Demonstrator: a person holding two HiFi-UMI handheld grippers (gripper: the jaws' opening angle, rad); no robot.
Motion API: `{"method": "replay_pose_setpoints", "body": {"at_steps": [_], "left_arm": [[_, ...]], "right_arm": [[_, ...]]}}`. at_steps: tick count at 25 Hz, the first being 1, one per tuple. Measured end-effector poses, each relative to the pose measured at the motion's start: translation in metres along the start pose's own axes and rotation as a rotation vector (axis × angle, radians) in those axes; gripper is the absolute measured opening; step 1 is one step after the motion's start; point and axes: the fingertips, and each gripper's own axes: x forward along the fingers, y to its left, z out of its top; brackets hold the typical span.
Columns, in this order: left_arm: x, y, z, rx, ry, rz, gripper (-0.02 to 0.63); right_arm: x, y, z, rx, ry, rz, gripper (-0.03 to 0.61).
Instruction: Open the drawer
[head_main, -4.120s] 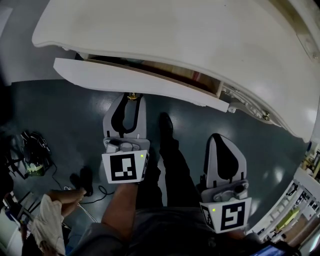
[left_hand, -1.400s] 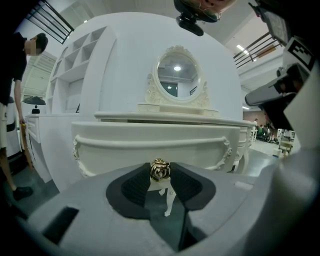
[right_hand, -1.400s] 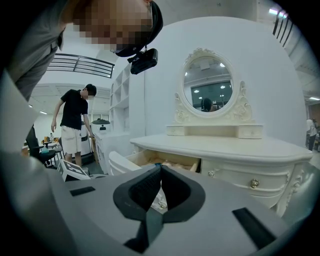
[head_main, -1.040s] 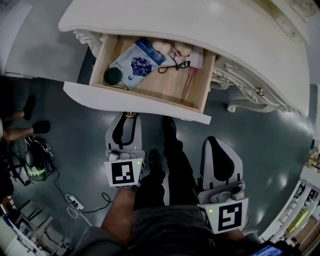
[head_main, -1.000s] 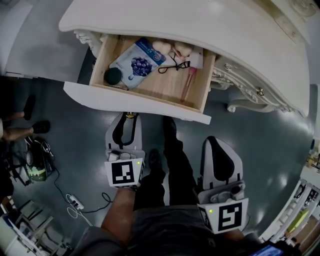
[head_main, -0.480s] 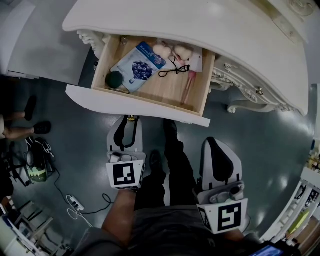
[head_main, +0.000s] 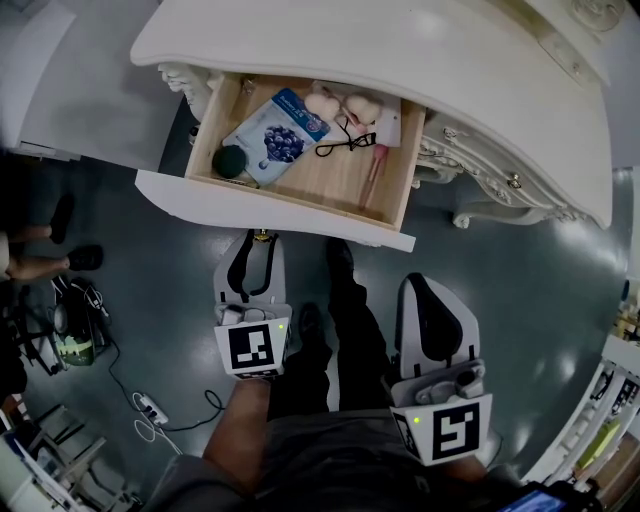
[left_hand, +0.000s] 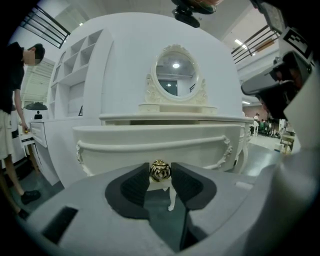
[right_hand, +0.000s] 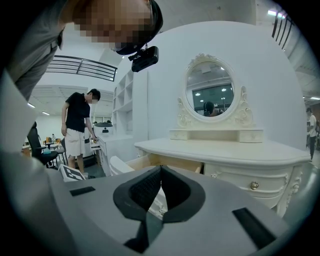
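Note:
The white dresser's left drawer (head_main: 270, 205) stands pulled out, its wooden inside in plain sight. In it lie a blue sachet (head_main: 275, 135), a dark round lid (head_main: 229, 160), an eyelash curler (head_main: 345, 140) and a pink pen (head_main: 375, 170). My left gripper (head_main: 262, 240) reaches to the drawer front, and its pads flank the gold knob (left_hand: 160, 171). The jaws are opening, with the knob still touched on both sides. My right gripper (head_main: 428, 285) hangs back from the drawer, lower right, and in the right gripper view my right gripper (right_hand: 160, 170) is shut on nothing.
The dresser top (head_main: 420, 60) overhangs the drawer's back. A second, shut drawer with a small knob (head_main: 513, 181) sits to the right. My legs and a shoe (head_main: 335, 260) are between the grippers. Cables and gear (head_main: 70, 320) lie on the floor at left. A person (right_hand: 80, 125) stands by a desk.
Four seconds ago the drawer was barely out; now it is pulled well out with its contents showing. Over the last second both grippers kept their places.

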Motion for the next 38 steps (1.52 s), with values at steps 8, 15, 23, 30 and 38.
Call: {"method": "replay_pose_setpoints", "body": {"at_steps": [8, 15, 23, 30, 38], "left_arm": [[-0.033, 0.008, 0.040, 0.015, -0.023, 0.003, 0.116], [-0.072, 0.017, 0.143, 0.037, -0.149, 0.027, 0.044], [-0.113, 0.024, 0.228, 0.069, -0.217, 0.047, 0.015], [-0.141, 0.014, 0.267, 0.044, -0.275, 0.040, 0.015], [-0.147, 0.008, 0.282, 0.058, -0.278, 0.039, 0.015]], "right_arm": [[0.005, 0.011, 0.024, 0.002, -0.019, 0.024, 0.014], [0.017, 0.031, 0.084, 0.015, -0.106, 0.051, 0.014], [0.011, 0.049, 0.136, -0.037, -0.172, 0.067, 0.014], [-0.003, 0.059, 0.151, -0.068, -0.183, 0.089, 0.014], [-0.002, 0.066, 0.163, -0.066, -0.207, 0.107, 0.012]]}}
